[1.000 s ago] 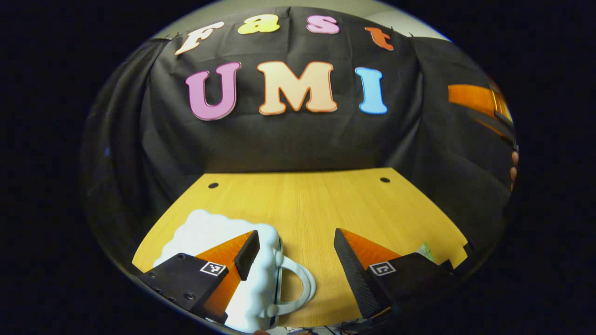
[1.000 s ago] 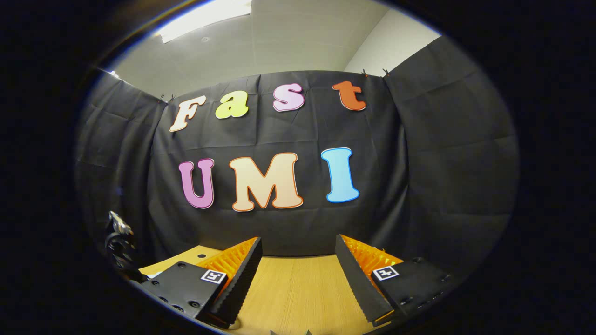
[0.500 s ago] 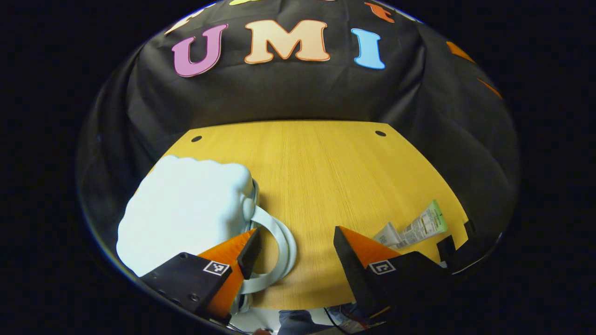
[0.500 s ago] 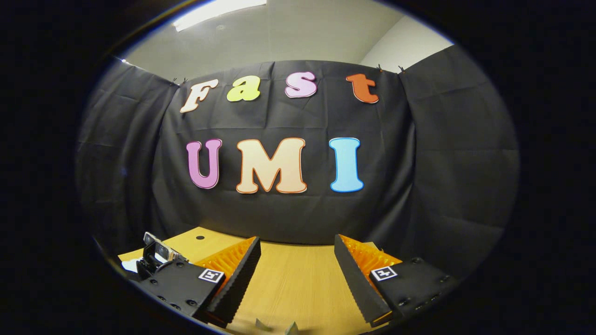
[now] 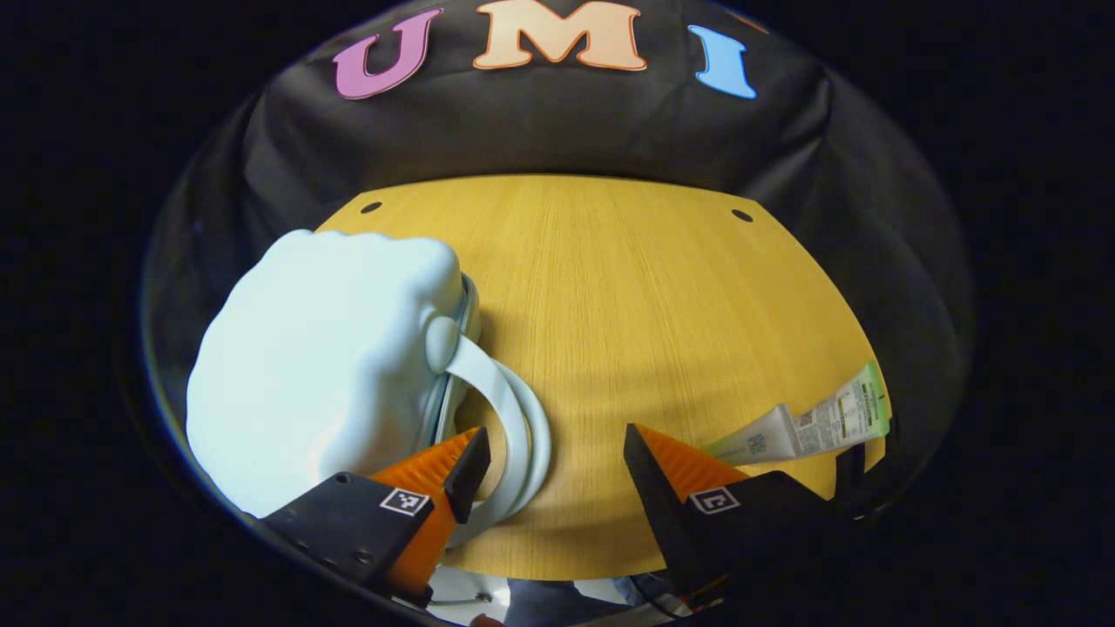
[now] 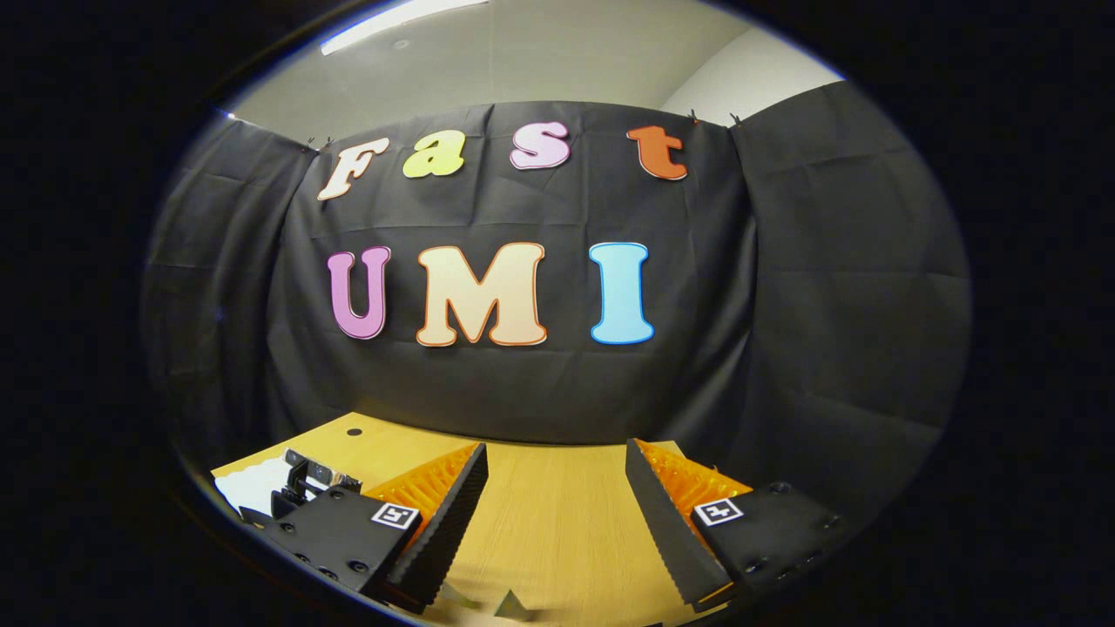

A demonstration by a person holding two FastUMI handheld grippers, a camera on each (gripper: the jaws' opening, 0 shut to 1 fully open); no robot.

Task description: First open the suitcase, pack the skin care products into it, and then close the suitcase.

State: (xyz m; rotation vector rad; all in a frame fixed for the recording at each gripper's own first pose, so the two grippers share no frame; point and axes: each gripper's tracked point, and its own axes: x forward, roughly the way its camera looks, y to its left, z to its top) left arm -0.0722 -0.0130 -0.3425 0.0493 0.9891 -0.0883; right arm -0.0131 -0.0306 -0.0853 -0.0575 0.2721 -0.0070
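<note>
A white cloud-shaped suitcase (image 5: 322,348) lies flat on the wooden table (image 5: 645,305) at the left of the left gripper view, its two halves together. Its looped white handle (image 5: 523,435) points toward the middle of the table. My left gripper (image 5: 557,461) hovers open just above the handle, its left finger over the loop and nothing between the fingers. A skin care tube (image 5: 810,422) lies at the table's right edge, past the right finger. My right gripper (image 6: 557,496) is open and held level over the table. The right gripper view also catches a bit of the suitcase (image 6: 248,483) at far left.
Black cloth walls close in the table's back and sides. Two small holes (image 5: 371,207) (image 5: 741,214) mark the far corners. Bare wood stretches between suitcase and tube. Something small and pale (image 6: 510,603) pokes up at the bottom of the right gripper view.
My left gripper has tilted down toward the table, bringing the whole suitcase, its handle and the tube into view. The right gripper has shifted only slightly.
</note>
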